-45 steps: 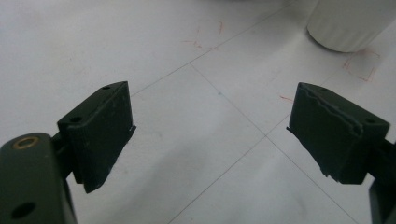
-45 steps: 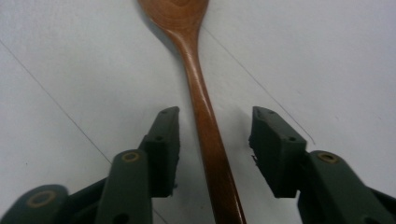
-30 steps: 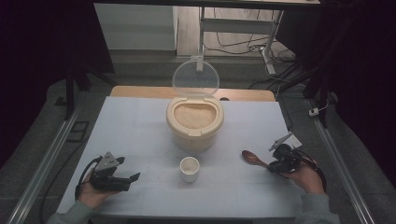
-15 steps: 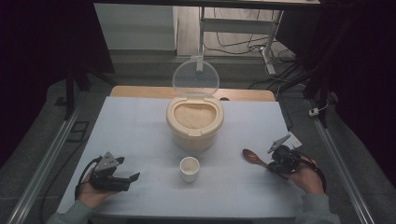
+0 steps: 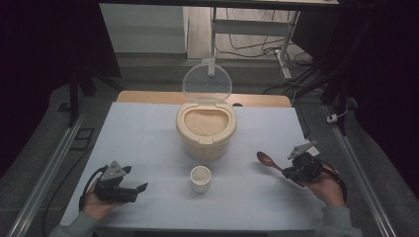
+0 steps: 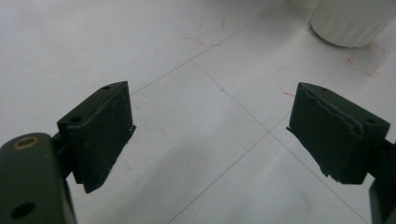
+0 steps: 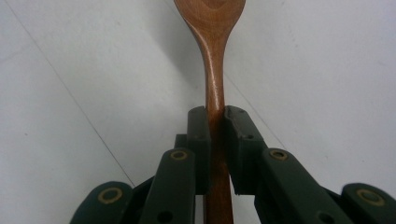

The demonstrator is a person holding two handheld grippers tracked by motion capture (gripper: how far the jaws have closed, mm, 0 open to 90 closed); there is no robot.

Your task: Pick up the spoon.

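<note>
A brown wooden spoon [image 5: 265,159] is held by its handle in my right gripper [image 5: 289,173], at the right of the white table top. Its bowl points left toward the middle of the table. In the right gripper view both pads press on the spoon's handle [image 7: 212,46], so my right gripper [image 7: 215,126] is shut on it. My left gripper [image 5: 138,190] rests at the front left, open, with only bare table between its jaws [image 6: 210,135]. A small white cup [image 5: 200,178] stands between the two grippers; its base is at the top right of the left gripper view [image 6: 350,21].
A cream rice container [image 5: 206,129] full of grain stands behind the cup, with its clear lid [image 5: 207,83] tipped up and back. The white mat [image 5: 148,128] ends at a wooden edge behind it. Metal rails run along both sides.
The right gripper and the spoon have shifted very slightly upward in the picture. The left gripper has stayed where it was.
</note>
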